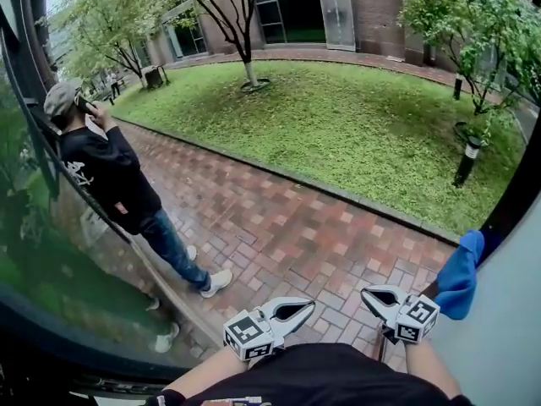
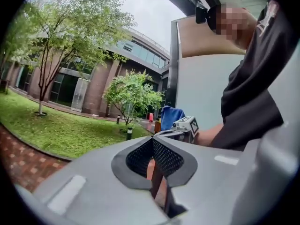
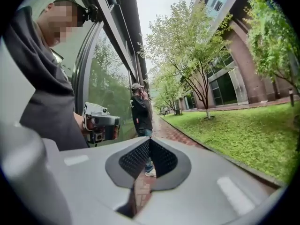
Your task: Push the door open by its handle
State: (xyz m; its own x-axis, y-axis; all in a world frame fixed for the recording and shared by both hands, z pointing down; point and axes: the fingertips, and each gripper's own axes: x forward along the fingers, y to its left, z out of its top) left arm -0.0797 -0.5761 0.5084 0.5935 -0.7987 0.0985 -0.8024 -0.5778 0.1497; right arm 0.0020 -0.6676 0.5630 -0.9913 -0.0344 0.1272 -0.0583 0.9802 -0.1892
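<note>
The left tool [image 1: 308, 304] and right tool [image 1: 367, 293], both closed on nothing, sit right of the glass door [image 1: 34, 294], probably heavy and stiff; its handle isn't visible.

Grey left gripper [image 1: 309, 304], right gripper [image 1: 365, 293], black shirt [image 1: 338, 377]

I count two grippers here: left gripper [image 1: 306, 307], right gripper [image 1: 369, 294]. One person [image 1: 110, 172] standing outside, one blue cloth [image 1: 461, 273], two bollard lamps [image 1: 467, 157], three trees [image 1: 248, 24] in head view.
</note>
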